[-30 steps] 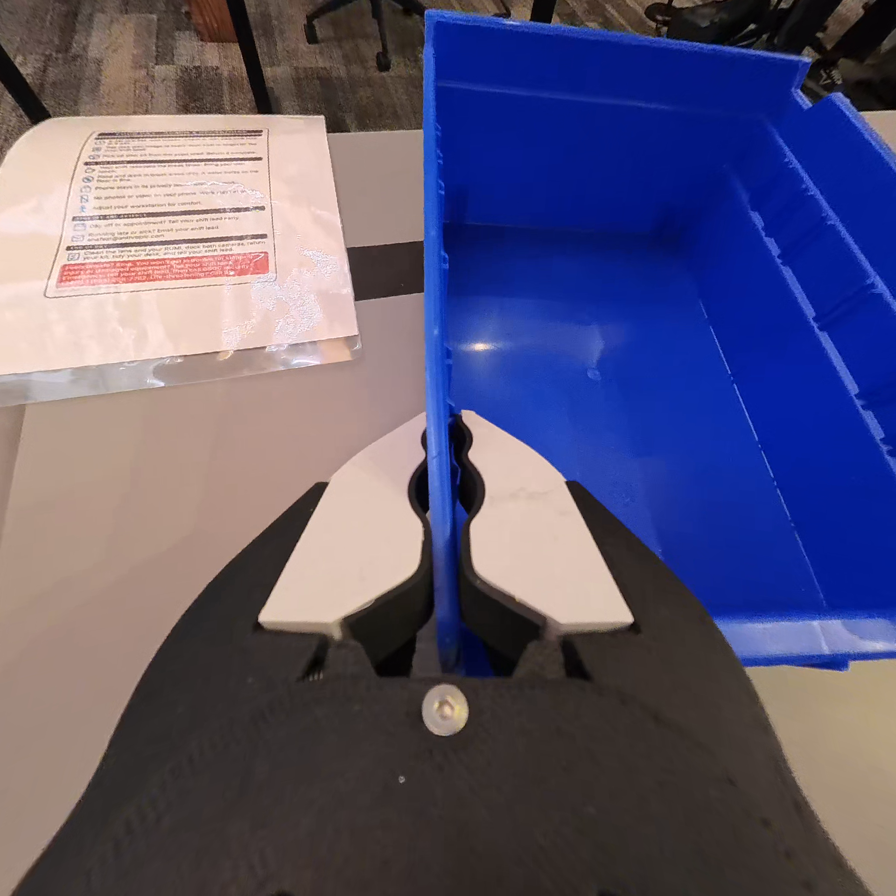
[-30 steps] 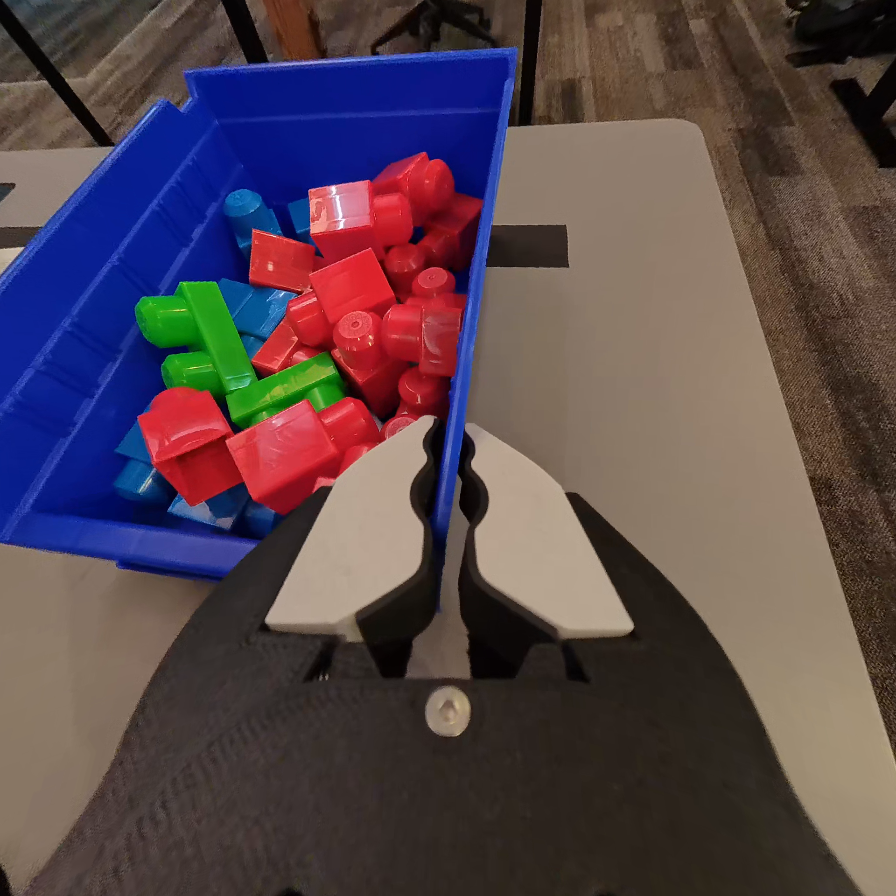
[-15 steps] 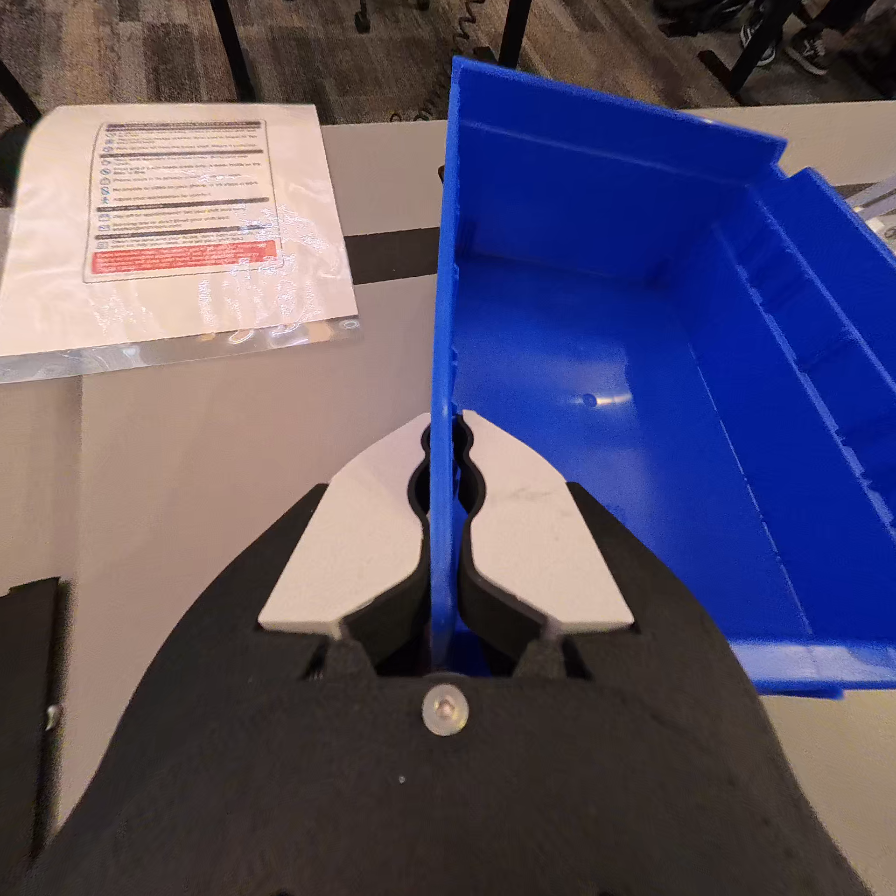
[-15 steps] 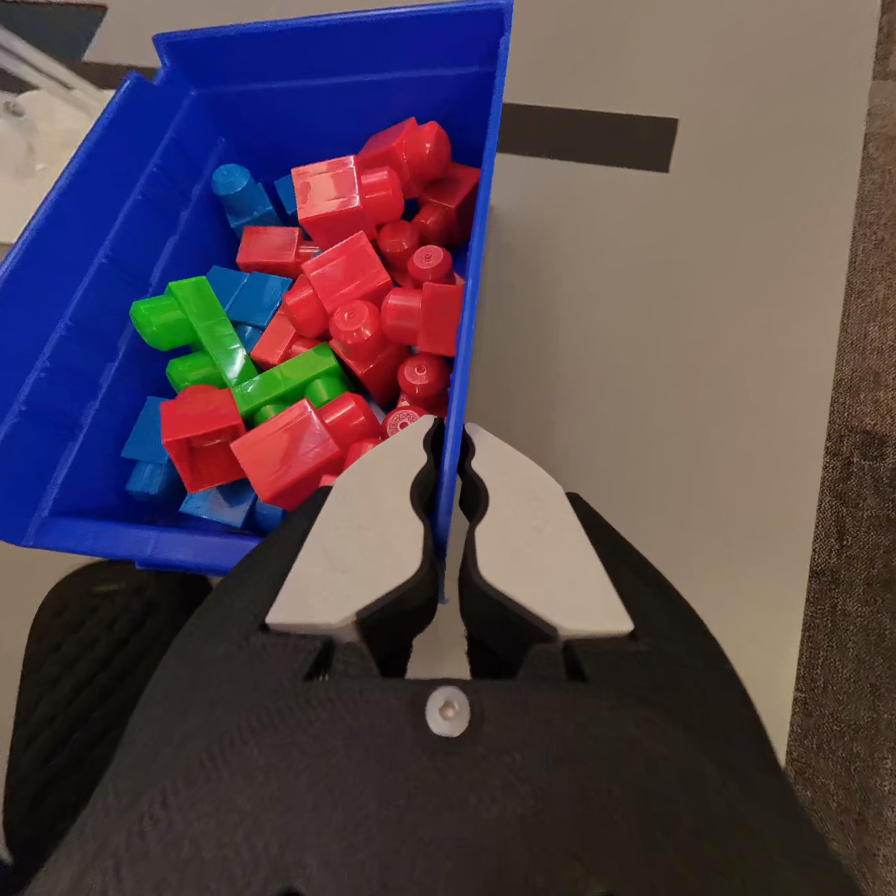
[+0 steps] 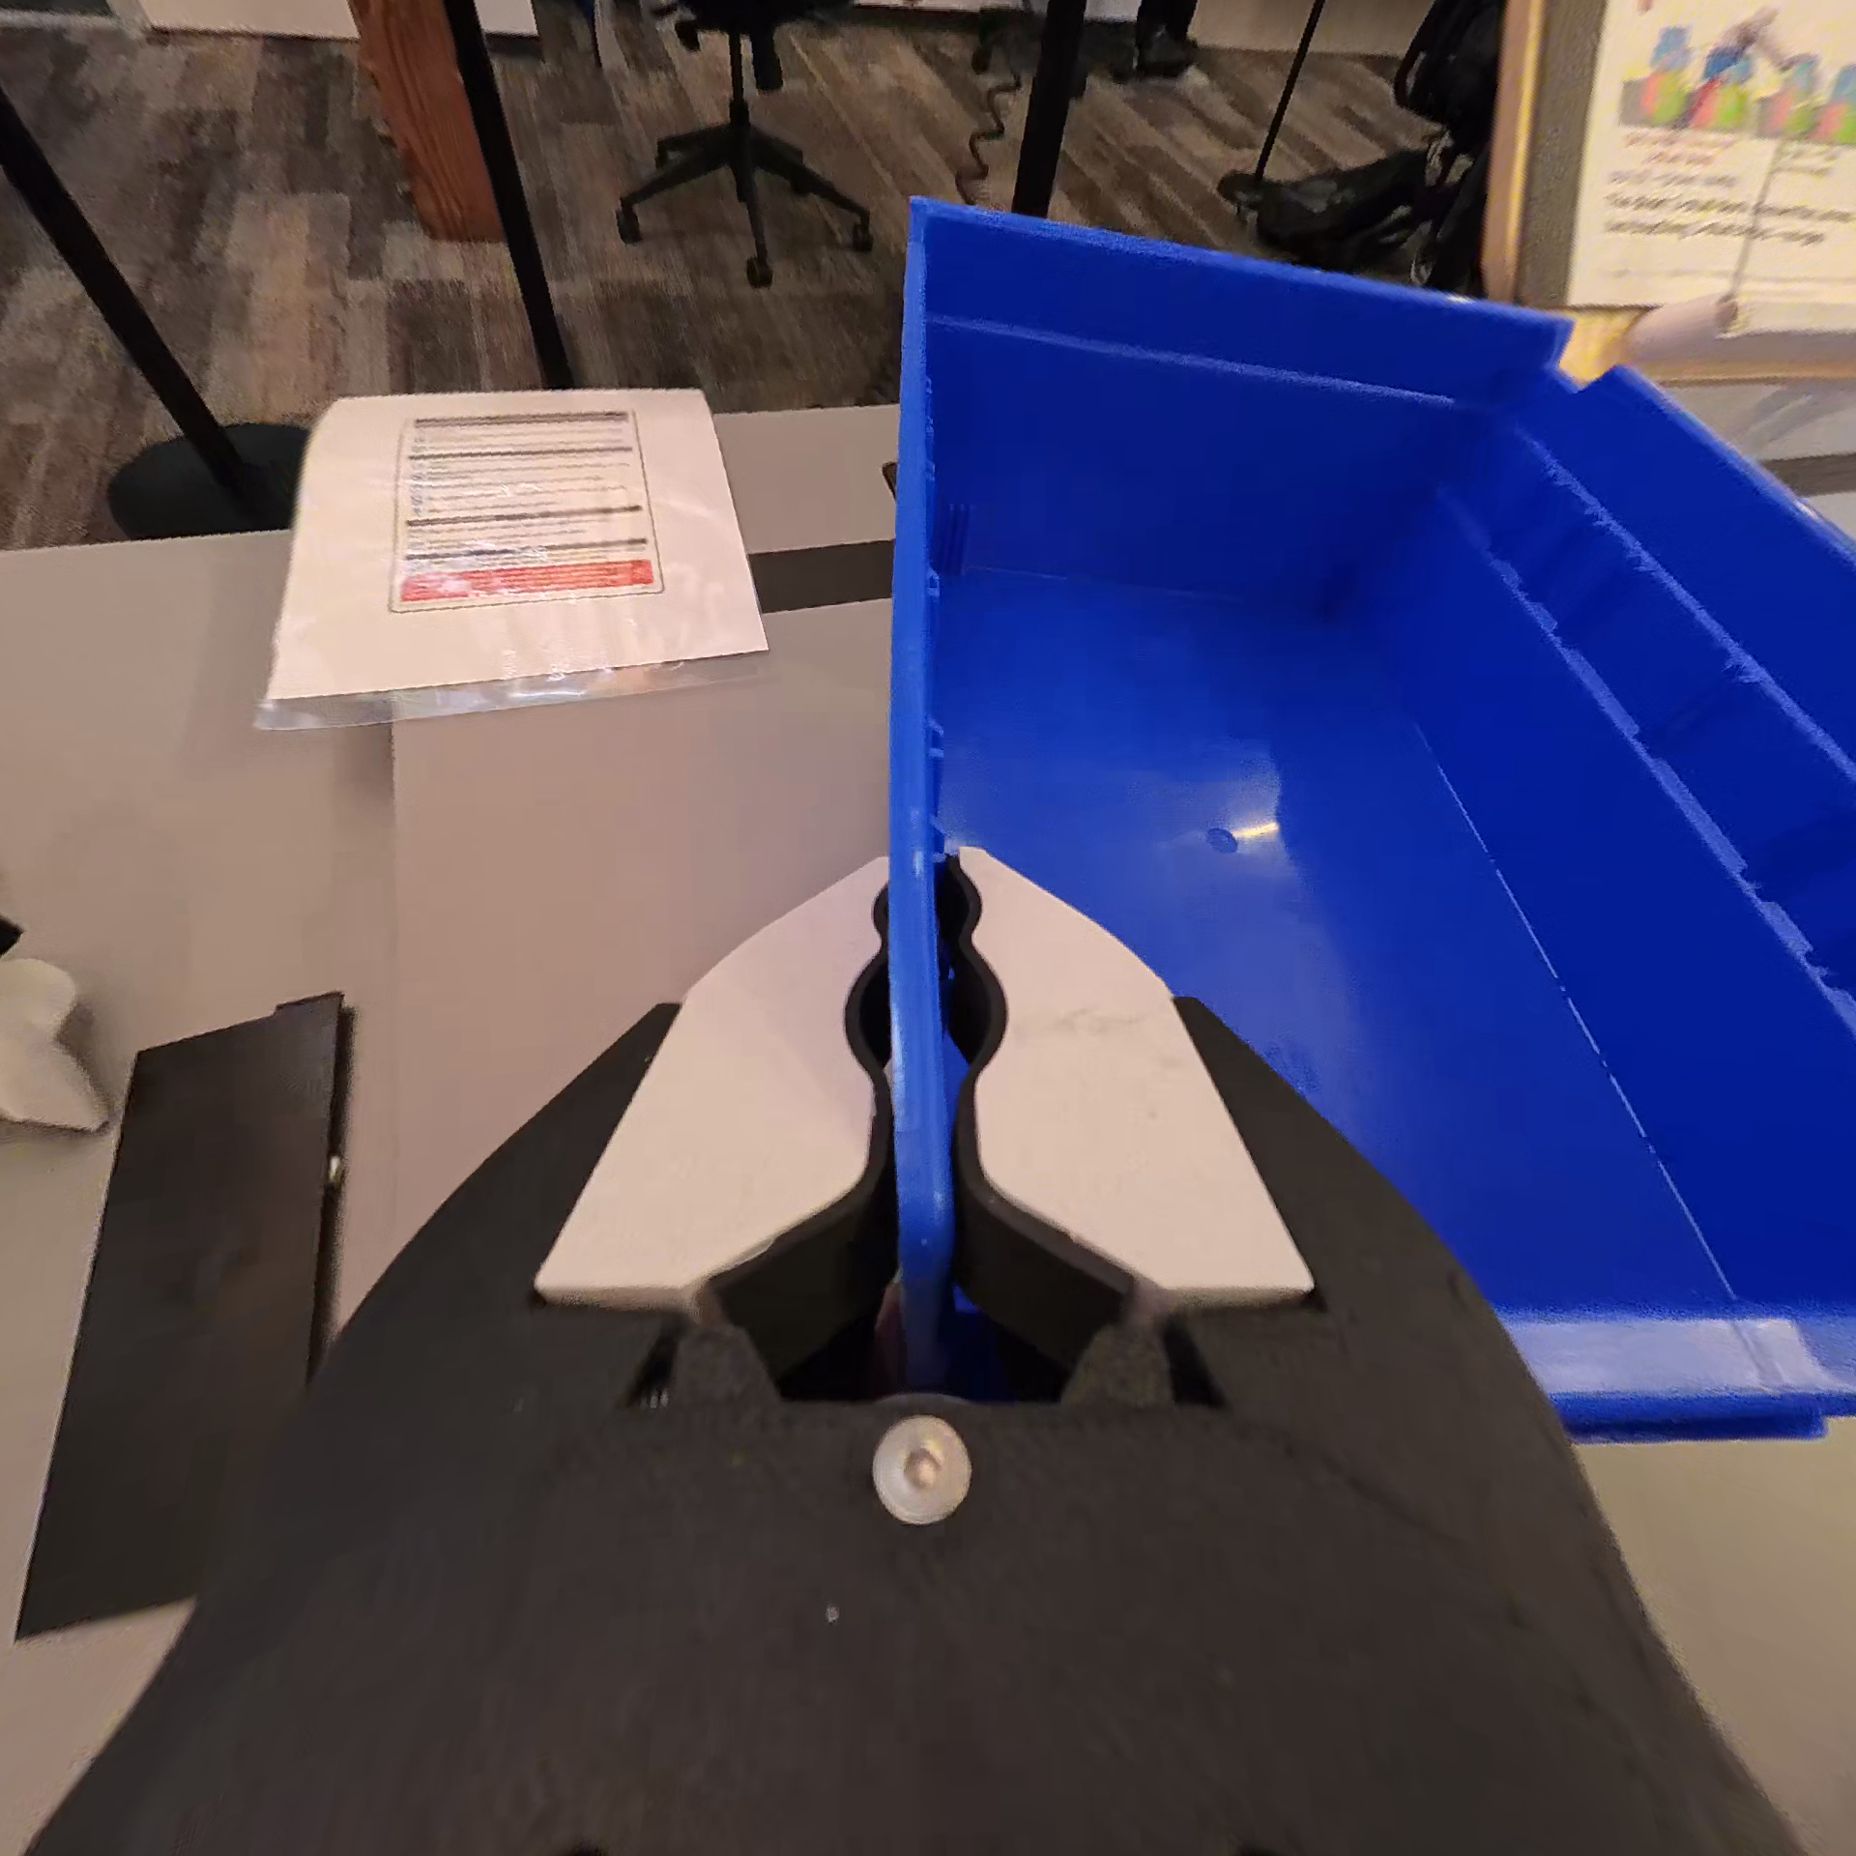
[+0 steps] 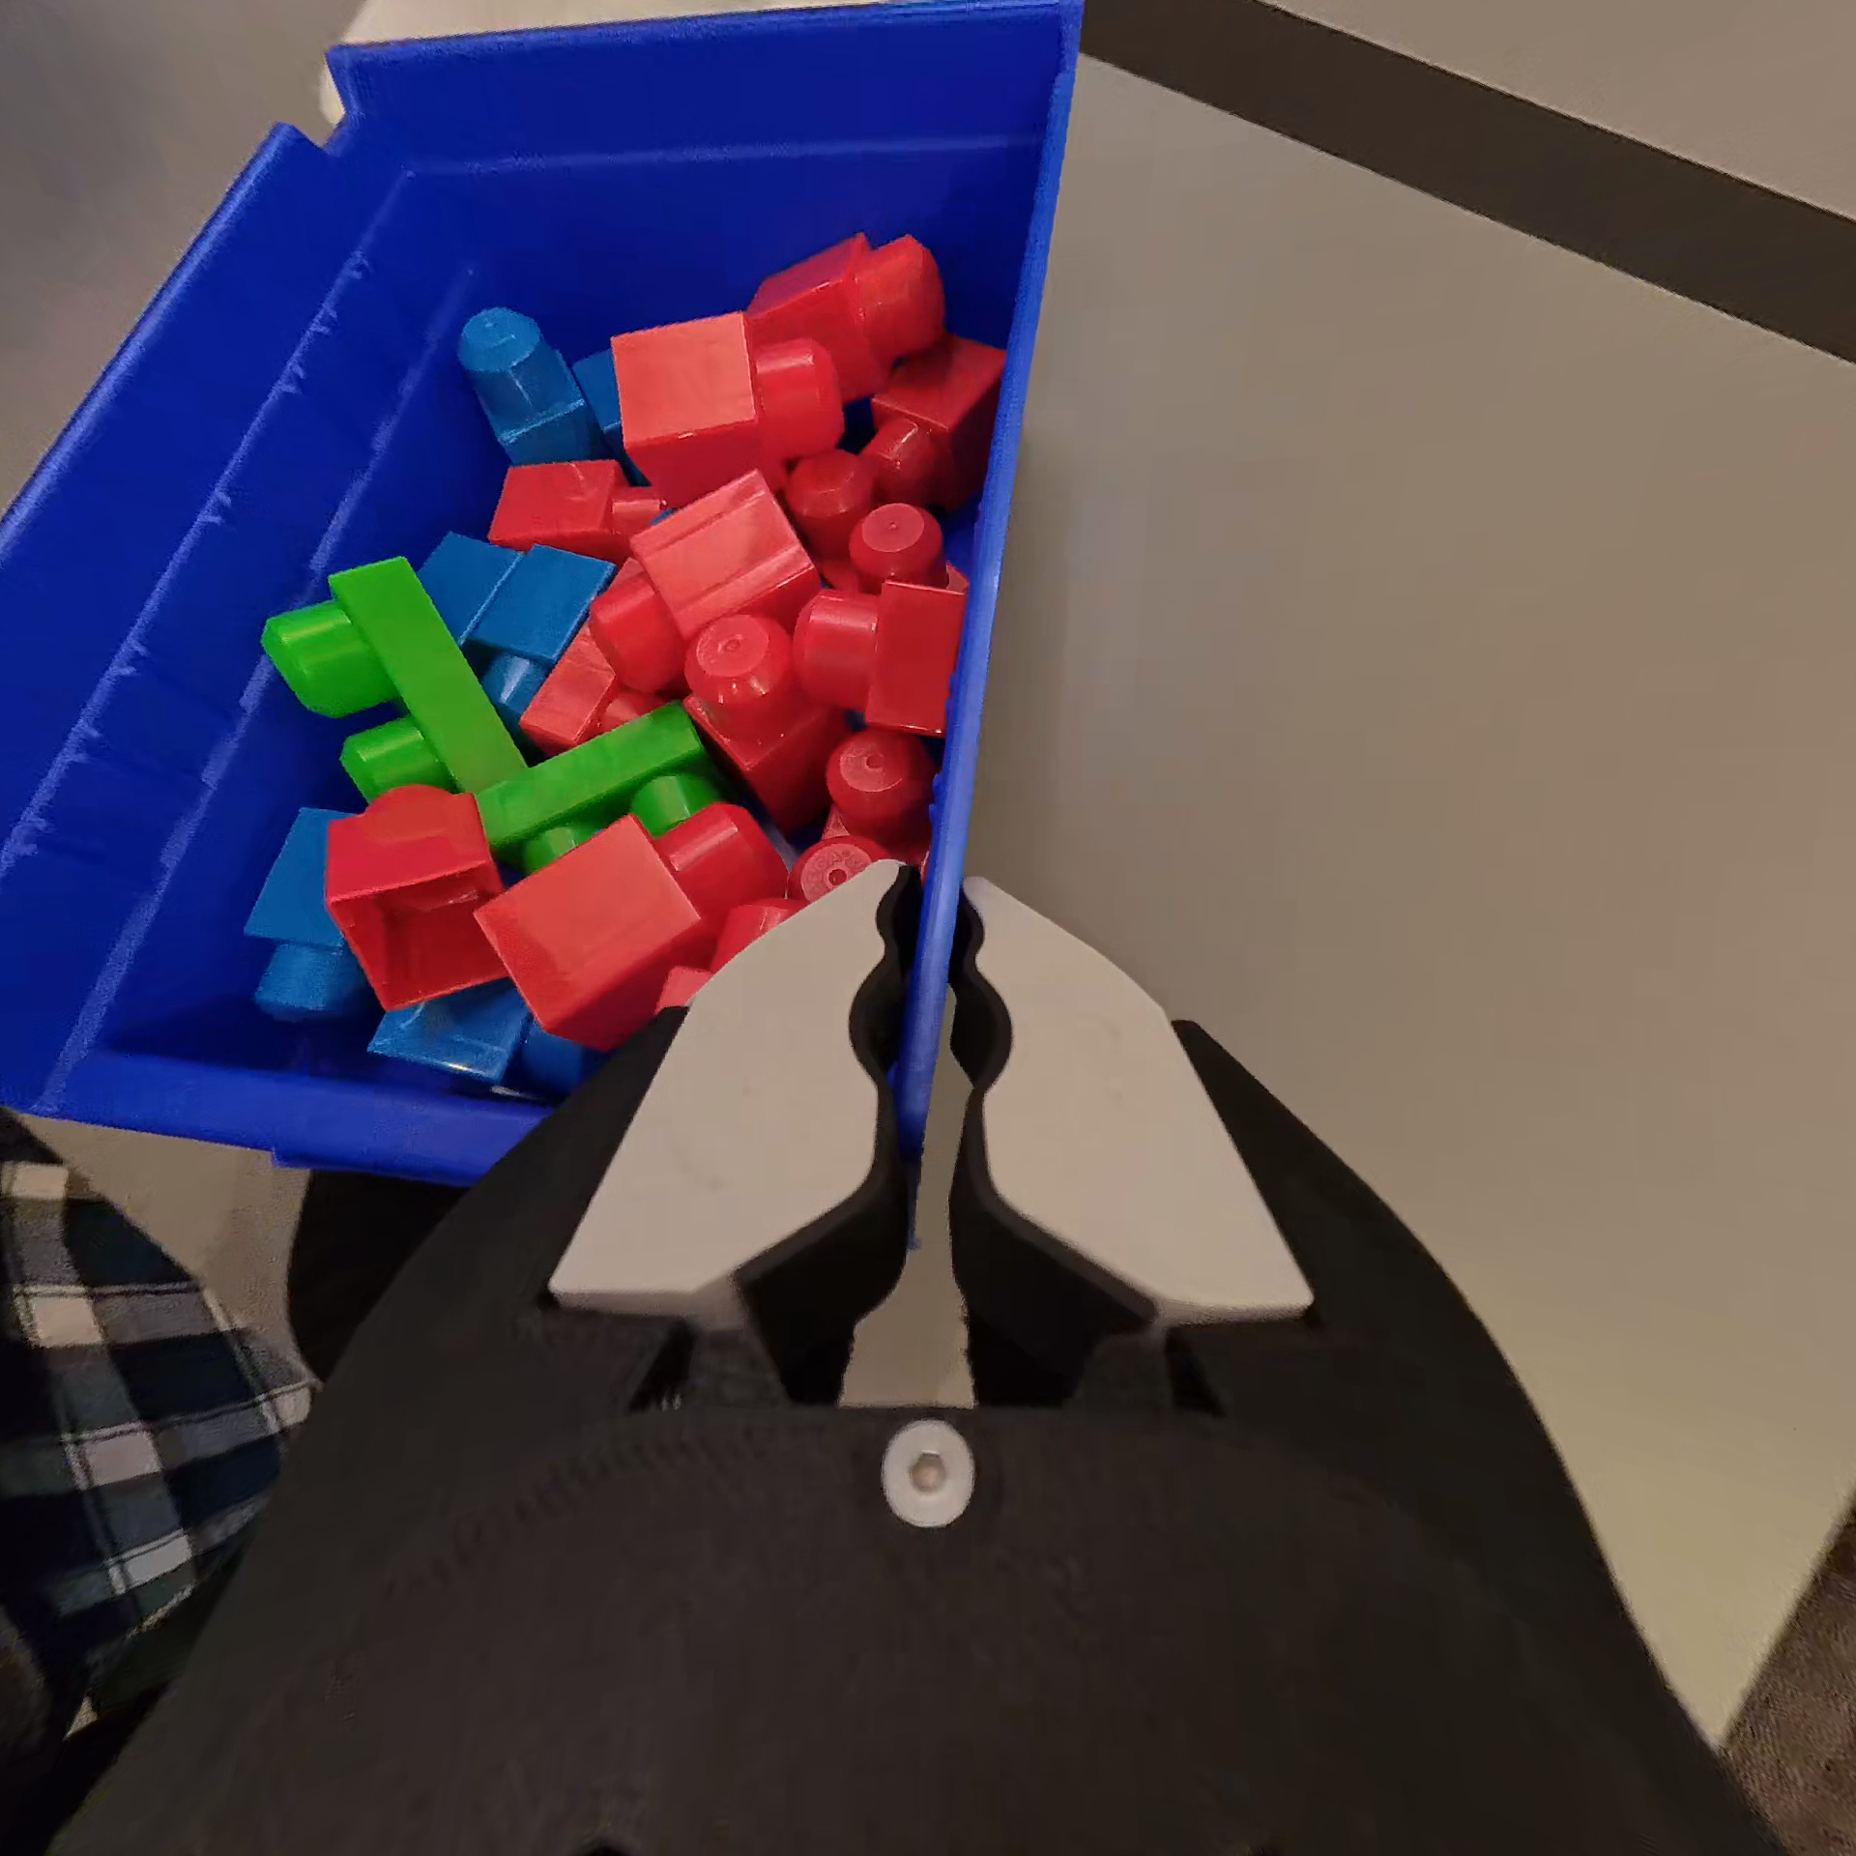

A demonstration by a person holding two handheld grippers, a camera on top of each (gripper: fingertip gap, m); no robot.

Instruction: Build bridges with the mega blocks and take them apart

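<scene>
Two handheld grippers clamp opposite side walls of a blue bin above a grey table. The left gripper pinches the bin's left wall, one finger outside, one inside, both pads pressed on the plastic; from this side the bin floor shows bare. The right gripper is shut on the right wall in the same way. Beside its inner finger lie the blocks: red, green and blue pieces heaped loose against that wall. A laminated sheet lies on the table left of the bin, near a black strip.
</scene>
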